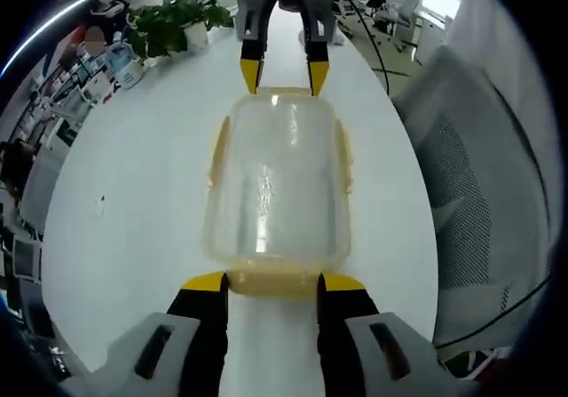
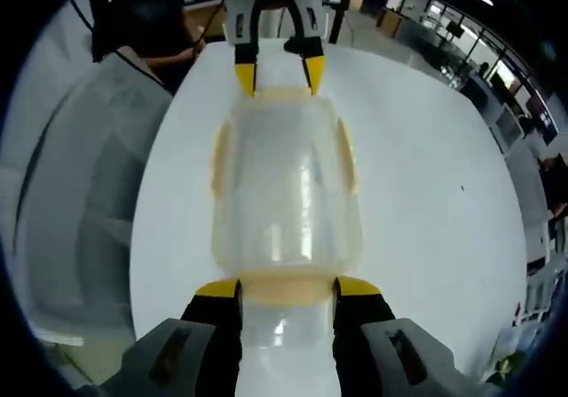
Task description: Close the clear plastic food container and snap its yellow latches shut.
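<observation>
The clear plastic container [image 1: 275, 184] lies lengthwise on the white table [image 1: 133, 193] with its lid on. Yellow latches [image 1: 217, 153] run along both long sides. My left gripper [image 1: 273, 283] stands open at the near end, its jaws either side of the yellow end latch [image 1: 273, 289]. At the far end my right gripper [image 1: 280, 84] is open too, its tips at the container's rim. In the right gripper view the same container [image 2: 284, 193] lies between my right gripper [image 2: 286, 288], which straddles the near end latch [image 2: 286, 292], and my left gripper [image 2: 277, 82] opposite.
A grey mesh chair [image 1: 479, 166] stands close along one side of the table [image 2: 426, 202], seen also as the chair [image 2: 71, 193]. Potted plants [image 1: 173, 15] and cables [image 1: 373, 33] sit at the far end. A person in dark clothes [image 2: 151, 24] sits beyond the other end.
</observation>
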The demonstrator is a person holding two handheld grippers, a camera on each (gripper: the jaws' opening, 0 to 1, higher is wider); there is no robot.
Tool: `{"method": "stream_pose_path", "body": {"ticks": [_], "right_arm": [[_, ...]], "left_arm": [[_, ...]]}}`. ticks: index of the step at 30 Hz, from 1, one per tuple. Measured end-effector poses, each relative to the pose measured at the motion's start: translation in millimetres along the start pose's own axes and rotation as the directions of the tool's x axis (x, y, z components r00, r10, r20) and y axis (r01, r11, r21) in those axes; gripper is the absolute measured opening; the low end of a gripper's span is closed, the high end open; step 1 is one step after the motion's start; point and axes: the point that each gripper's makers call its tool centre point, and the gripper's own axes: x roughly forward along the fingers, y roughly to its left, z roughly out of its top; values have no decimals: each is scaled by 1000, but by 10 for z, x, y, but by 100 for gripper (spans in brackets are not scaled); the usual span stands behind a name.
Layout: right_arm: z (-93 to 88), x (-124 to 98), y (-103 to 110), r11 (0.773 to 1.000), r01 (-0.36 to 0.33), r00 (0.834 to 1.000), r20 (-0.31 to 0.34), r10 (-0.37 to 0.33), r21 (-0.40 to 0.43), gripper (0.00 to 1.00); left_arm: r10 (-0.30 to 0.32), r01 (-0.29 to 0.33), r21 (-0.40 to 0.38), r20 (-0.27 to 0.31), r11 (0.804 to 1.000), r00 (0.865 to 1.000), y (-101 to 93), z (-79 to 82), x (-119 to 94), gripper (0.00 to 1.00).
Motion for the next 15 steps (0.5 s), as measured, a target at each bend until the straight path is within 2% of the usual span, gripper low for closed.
{"method": "stream_pose_path", "body": {"ticks": [15], "right_arm": [[-221,-89,-8,1000,0,1000,-1,0,12,38]], "left_arm": [[-7,7,8,4,1000,1000,3,212,113,38]]}}
